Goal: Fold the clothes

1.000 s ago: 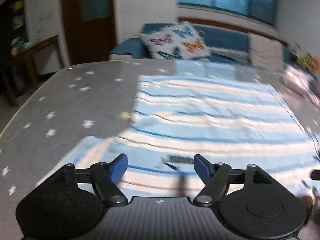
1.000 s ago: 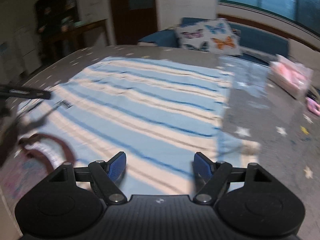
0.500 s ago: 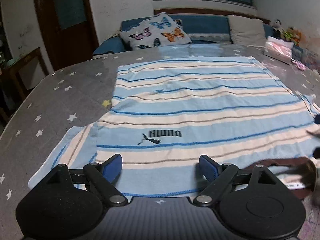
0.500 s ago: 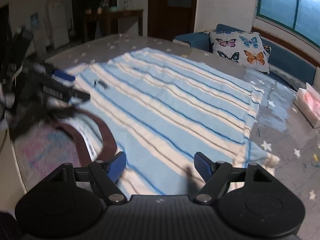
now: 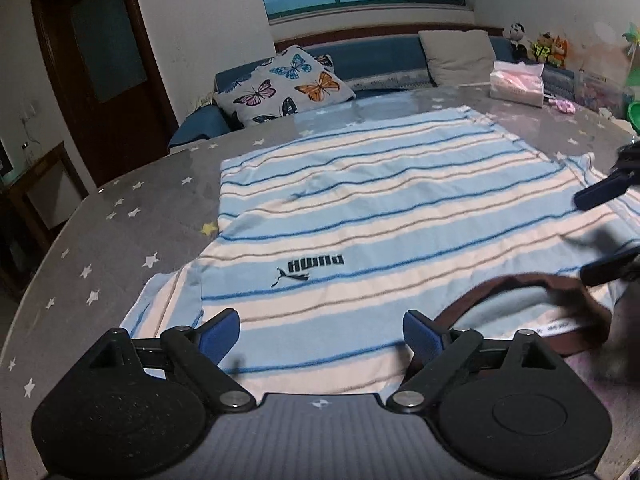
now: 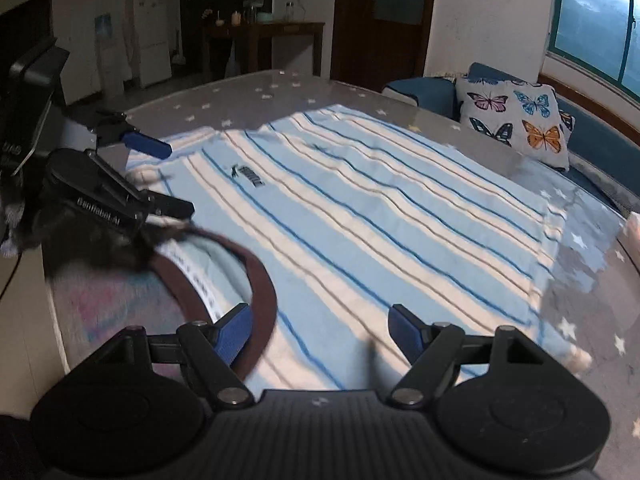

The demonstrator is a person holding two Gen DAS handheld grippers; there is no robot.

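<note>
Striped shirt (image 5: 360, 208) lies flat on the star-print table (image 5: 132, 216); both tools (image 5: 322, 330) (image 6: 320, 328) spread, sofa (image 5: 368, 60) behind.

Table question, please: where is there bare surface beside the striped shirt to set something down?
Bare star-patterned table runs along the shirt on its short-sleeve side, and past the hem toward the butterfly pillow. It is crowded near the tissue box and toys.
</note>
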